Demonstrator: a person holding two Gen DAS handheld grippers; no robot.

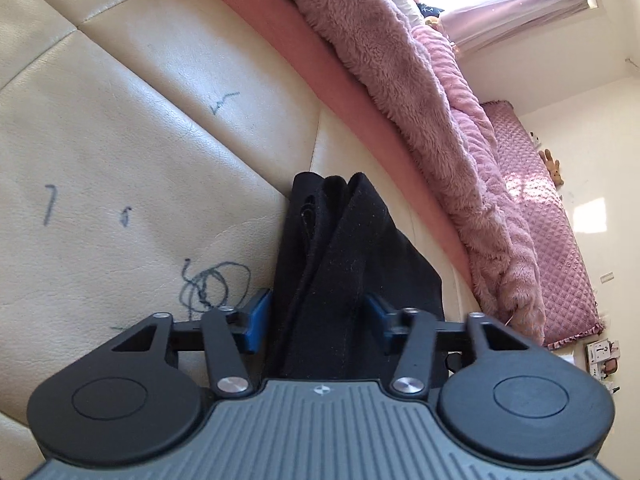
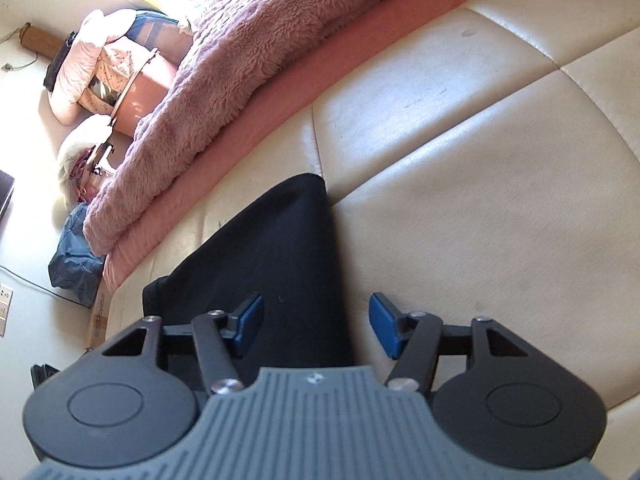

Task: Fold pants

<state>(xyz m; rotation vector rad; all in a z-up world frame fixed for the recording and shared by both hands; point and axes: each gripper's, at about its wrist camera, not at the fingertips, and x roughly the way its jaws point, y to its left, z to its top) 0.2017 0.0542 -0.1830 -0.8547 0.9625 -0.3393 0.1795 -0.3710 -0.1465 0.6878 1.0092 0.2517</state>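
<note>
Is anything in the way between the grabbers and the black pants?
No. The black pants lie on the cream cushion, right between the open jaws of the left gripper. The right gripper is open over them too. Nothing visible blocks either one.

Black pants [image 2: 276, 256] on cream cushion [image 2: 460, 168] — right gripper [image 2: 316, 326] parted, pads off the cloth

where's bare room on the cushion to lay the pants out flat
In the left wrist view, the cream cushion is bare to the left of the black pants, with only pen scribbles on it. In the right wrist view, it is bare to the right of the pants. It is crowded on the far side, along the pink fluffy blanket.
</note>
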